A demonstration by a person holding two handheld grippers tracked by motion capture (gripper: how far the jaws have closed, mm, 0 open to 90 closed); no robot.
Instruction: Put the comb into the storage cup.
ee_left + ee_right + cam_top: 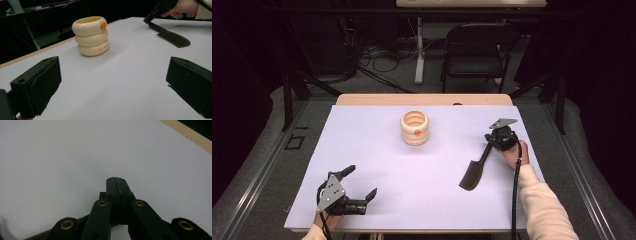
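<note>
Left gripper (360, 184) idles, fingers apart. Right gripper (488, 143) fingers look clamped on the spatula (474, 170) handle; the cream holder (414, 127) awaits it.

Wooden table (362, 99), white sheet (377, 165) on top; cream ringed cup (414, 128), dark spatula (472, 174) on sheet.

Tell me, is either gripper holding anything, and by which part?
The right gripper is shut on the dark spatula, gripping the end of its handle. The left gripper is open, holding nothing.
</note>
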